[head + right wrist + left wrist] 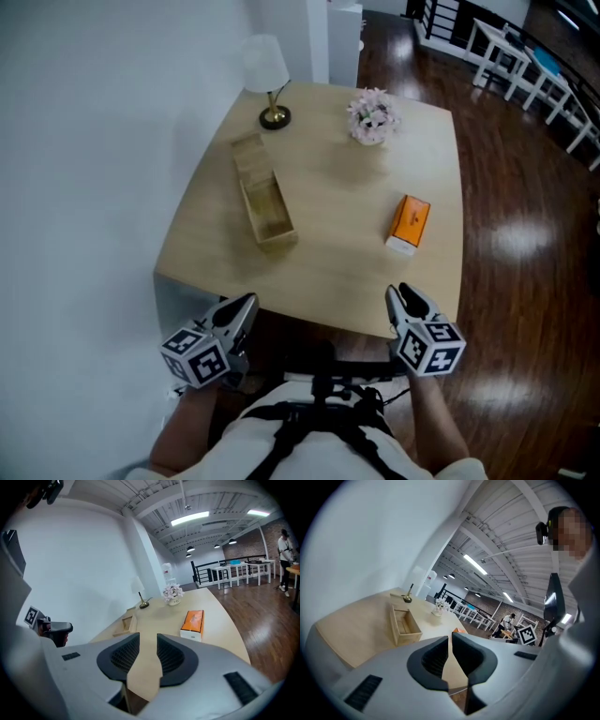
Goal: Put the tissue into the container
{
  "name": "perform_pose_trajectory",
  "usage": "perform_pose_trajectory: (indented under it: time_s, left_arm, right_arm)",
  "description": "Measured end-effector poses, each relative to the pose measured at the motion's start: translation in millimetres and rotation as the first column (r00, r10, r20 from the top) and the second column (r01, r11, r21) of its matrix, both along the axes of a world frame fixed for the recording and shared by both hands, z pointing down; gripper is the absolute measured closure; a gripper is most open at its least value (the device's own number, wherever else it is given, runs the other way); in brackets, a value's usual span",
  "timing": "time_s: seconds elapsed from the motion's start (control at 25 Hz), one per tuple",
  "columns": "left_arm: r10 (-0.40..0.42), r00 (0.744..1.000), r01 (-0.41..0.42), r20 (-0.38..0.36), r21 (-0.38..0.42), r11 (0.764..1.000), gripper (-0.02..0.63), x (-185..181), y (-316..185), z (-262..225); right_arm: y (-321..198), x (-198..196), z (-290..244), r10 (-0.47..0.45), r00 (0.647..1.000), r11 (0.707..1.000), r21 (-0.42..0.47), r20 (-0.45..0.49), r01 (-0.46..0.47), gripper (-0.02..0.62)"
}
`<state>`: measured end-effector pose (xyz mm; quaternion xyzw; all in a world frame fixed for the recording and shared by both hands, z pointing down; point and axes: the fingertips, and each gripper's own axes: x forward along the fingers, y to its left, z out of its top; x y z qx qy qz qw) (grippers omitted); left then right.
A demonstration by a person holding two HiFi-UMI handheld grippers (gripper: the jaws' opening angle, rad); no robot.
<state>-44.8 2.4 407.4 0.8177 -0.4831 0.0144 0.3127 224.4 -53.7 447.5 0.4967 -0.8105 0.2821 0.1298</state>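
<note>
1. The tissue, which I judge to be the orange tissue pack point(409, 224), lies flat on the table point(347, 272), well to the right of the wooden container point(265, 211) and not in it. The container is open and looks empty.
2. The left gripper point(450, 637) has its jaws almost together, with only a thin slit between them and nothing inside. The right gripper point(148, 639) has its jaws partly apart and is also empty. Both hang at the table edge nearer to the person than the container.
3. Risk: the right jaws look too narrow for the pack. If they are not widened first, they could push the pack instead of taking it.
4. Risk: the pack lies on the side of the table far from the container, close to that edge. A push could send it to the floor.
5. Risk: the container is long and narrow. If the pack arrives turned across it, it may catch on the rim, or the light box may slide or tip.
6. Risk: the lamp point(267, 80) and the flower pot point(372, 117) stand beyond the container, and a wide swing could hit them.
7. Writing: I can read no brand or text on the pack. The cubes on the grippers carry only black and white square patterns.
</note>
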Motion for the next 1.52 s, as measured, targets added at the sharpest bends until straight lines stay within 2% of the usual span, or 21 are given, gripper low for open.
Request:
perform_pose_trajectory:
  time_s: [0.2,0.48,0.68,0.88,1.12,1.32,1.52]
  left_arm:
    - [-0.01,1.0,0.011,0.021,-0.006,1.0,0.597,-4,-14,-3]
    - [0.027,0.999,-0.027,0.027,-0.001,1.0,0.597,-16,-35,-4]
    - [0.102,0.995,-0.102,0.018,-0.014,0.995,0.597,-36,-56,6]
    - [0.209,0.978,-0.209,0.018,-0.014,0.978,0.597,-67,-83,4]
    - [0.358,0.933,-0.358,0.027,-0.015,0.934,0.597,-91,-113,9]
    - [0.489,0.872,-0.489,0.028,-0.012,0.872,0.597,-88,-126,11]
    - [0.584,0.812,-0.584,0.023,-0.01,0.812,0.597,-74,-128,15]
  right_arm:
    - [-15,-7,-8,-0.009,1.0,1.0,0.016,0.015,0.009,0.482]
    - [-26,-17,-5,0.025,1.0,1.0,0.013,0.011,-0.025,0.482]
    - [-32,-32,6,0.114,0.993,0.993,0.005,0.013,-0.114,0.482]
    - [-35,-71,11,0.199,0.98,0.98,-0.017,0.019,-0.199,0.482]
    - [-37,-112,11,0.311,0.95,0.951,-0.012,0.024,-0.31,0.482]
    - [-28,-131,12,0.399,0.917,0.917,-0.015,0.021,-0.399,0.482]
    - [-19,-139,13,0.464,0.886,0.886,-0.009,0.021,-0.464,0.482]
